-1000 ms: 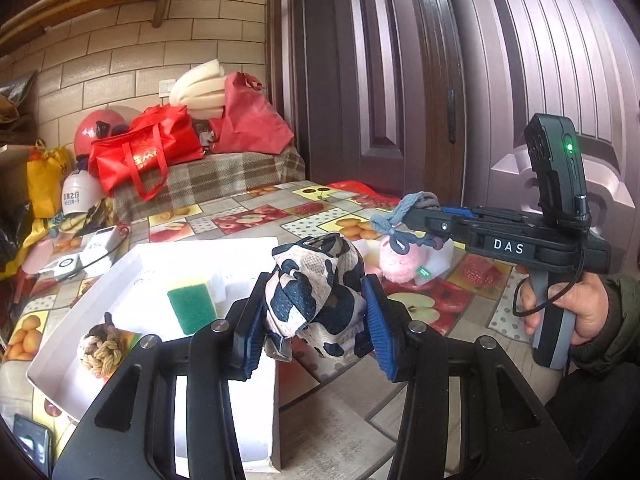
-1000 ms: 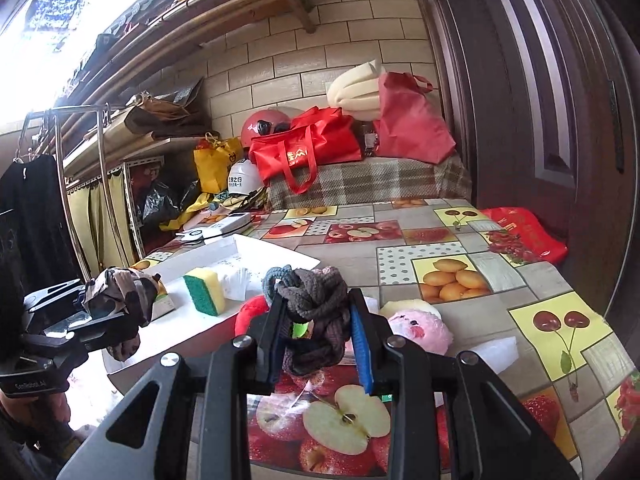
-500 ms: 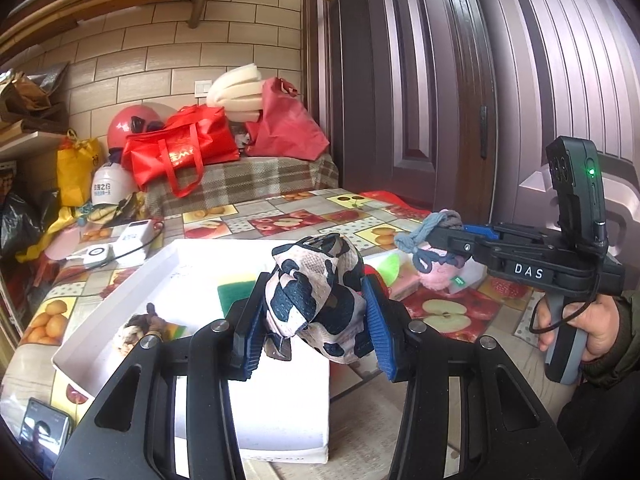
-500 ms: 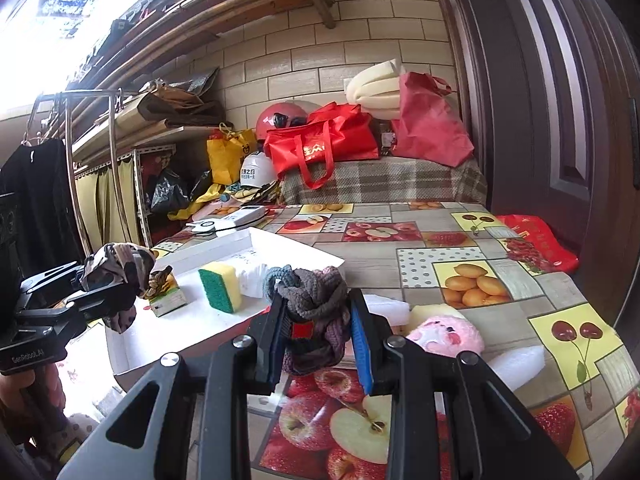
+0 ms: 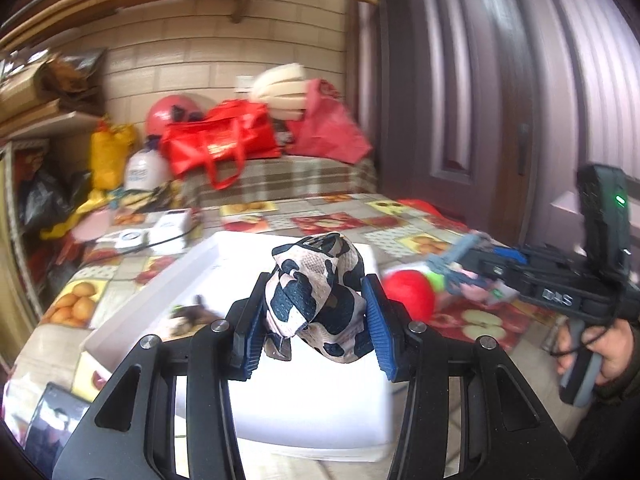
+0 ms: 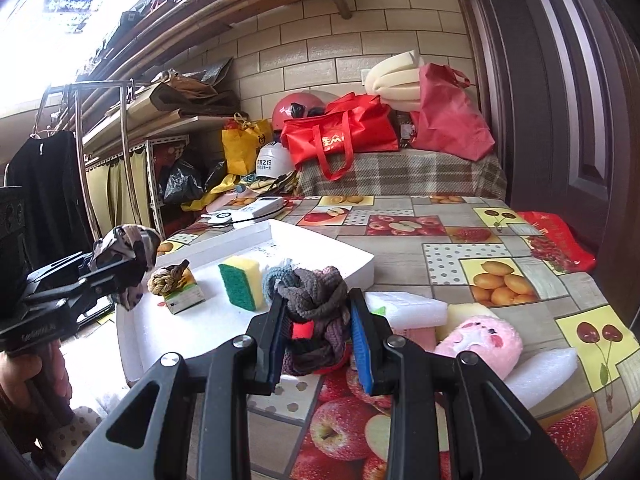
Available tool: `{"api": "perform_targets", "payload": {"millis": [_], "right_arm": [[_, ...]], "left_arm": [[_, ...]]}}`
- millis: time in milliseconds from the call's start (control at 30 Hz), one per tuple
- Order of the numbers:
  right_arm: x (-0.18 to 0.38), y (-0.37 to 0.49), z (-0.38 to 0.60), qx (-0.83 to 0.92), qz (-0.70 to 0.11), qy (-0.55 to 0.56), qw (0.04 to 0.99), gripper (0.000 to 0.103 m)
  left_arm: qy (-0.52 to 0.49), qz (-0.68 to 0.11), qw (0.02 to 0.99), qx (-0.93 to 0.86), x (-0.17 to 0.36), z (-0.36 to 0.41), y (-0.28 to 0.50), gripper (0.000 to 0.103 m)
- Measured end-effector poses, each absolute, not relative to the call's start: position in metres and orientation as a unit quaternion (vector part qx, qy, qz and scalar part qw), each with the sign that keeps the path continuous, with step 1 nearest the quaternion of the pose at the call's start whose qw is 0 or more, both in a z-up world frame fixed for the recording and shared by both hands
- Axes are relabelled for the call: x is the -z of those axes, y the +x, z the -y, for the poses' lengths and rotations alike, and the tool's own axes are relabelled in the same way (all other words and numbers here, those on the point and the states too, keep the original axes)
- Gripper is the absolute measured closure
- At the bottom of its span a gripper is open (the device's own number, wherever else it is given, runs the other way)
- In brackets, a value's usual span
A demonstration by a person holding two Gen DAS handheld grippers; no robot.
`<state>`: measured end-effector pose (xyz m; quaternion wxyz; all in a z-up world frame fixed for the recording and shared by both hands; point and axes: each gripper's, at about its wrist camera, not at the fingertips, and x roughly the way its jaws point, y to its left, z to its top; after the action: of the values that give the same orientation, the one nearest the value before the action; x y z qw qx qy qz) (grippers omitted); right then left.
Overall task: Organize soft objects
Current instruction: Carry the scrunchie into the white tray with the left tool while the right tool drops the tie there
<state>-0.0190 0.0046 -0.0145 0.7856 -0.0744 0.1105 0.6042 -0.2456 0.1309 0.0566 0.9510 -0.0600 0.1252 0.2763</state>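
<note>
My left gripper (image 5: 316, 320) is shut on a knotted cow-print cloth (image 5: 316, 296) and holds it over the near edge of the white foam tray (image 5: 304, 408). It also shows in the right wrist view (image 6: 120, 268). My right gripper (image 6: 318, 328) is shut on a knotted grey and blue knit rope (image 6: 312, 300), above the table beside the tray's right rim (image 6: 360, 276). In the tray lie a green and yellow sponge (image 6: 240, 284) and a tan rope knot (image 6: 166, 278) on a small box. A pink plush (image 6: 480, 340) and a red ball (image 5: 410, 298) lie on the table.
White foam pieces (image 6: 404, 310) lie by the plush on the fruit-print tablecloth (image 6: 480, 248). Red bags (image 6: 340, 136), a helmet (image 6: 298, 106) and foam rolls stand at the back. A dark door (image 6: 560, 80) is on the right. A phone (image 5: 52, 420) lies near the tray's left corner.
My left gripper has swung left and forward with the cloth, now over the tray's near edge. My right gripper has drifted slightly with the rope. Both grips are unchanged.
</note>
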Motion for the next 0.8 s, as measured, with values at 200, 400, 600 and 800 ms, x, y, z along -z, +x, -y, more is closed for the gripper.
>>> {"api": "perform_targets", "payload": {"millis": [200,400,600,800], "right_arm": [[0.017,-0.034,-0.024,-0.627,-0.118,-0.091,0.765,0.073],[0.019,-0.046,-0.042,-0.645,-0.127,-0.103,0.747,0.073],[0.022,-0.056,-0.061,-0.656,-0.139,-0.110,0.734,0.073],[0.024,-0.067,-0.081,-0.656,-0.129,-0.128,0.732,0.073]], "left_arm": [[-0.095,-0.132,0.935,-0.314,-0.051,-0.161,-0.257,0.058],[-0.090,-0.153,0.928,-0.328,-0.043,-0.172,-0.250,0.058],[-0.077,-0.158,0.926,-0.335,-0.040,-0.176,-0.242,0.058],[-0.053,-0.169,0.928,-0.327,-0.038,-0.186,-0.226,0.058]]}}
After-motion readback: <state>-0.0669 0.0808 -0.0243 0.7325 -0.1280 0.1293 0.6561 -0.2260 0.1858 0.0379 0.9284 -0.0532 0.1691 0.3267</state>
